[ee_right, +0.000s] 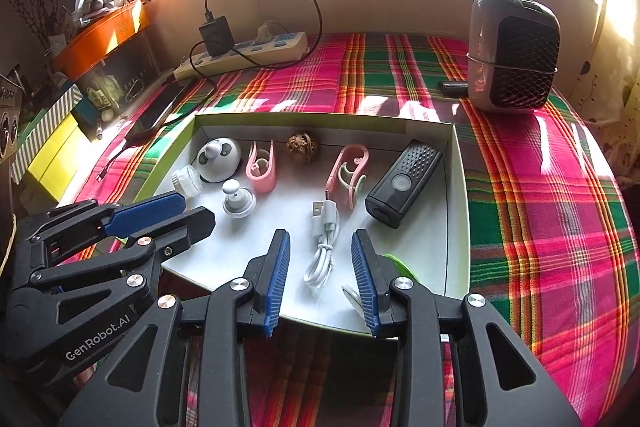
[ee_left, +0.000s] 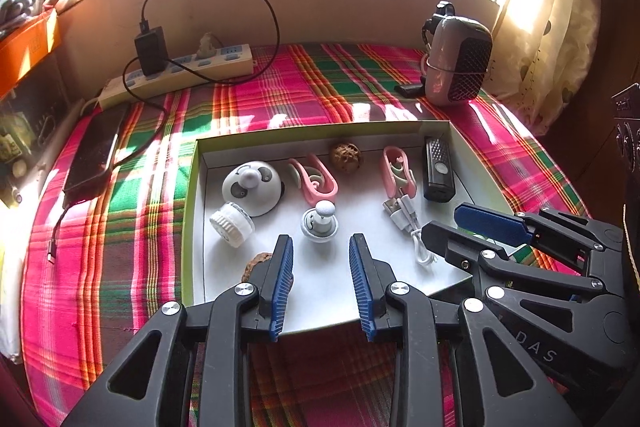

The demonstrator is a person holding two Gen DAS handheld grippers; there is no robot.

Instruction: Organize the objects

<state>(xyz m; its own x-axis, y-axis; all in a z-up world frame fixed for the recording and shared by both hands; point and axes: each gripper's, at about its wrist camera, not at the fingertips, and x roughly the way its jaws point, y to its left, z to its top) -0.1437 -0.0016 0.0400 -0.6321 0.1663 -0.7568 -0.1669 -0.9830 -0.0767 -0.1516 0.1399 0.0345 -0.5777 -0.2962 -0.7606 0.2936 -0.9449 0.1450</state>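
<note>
White USB cable (ee_right: 323, 243) in shallow white cardboard tray (ee_right: 456, 211), black rectangular remote (ee_right: 402, 183) right, pink plastic clip (ee_right: 349, 174) behind.

brown lump (ee_left: 256, 264): half hidden behind the left gripper's finger (ee_left: 280, 267); what it is cannot be told.
green item (ee_right: 396, 265): mostly covered by the right gripper's finger (ee_right: 366, 279).
box (ee_left: 192, 211): near edge hidden by both grippers.
small black object (ee_left: 408, 90): partly behind the heater (ee_left: 460, 61), too small to identify.
phone (ee_left: 94, 155): screen dark, unreadable.
</note>
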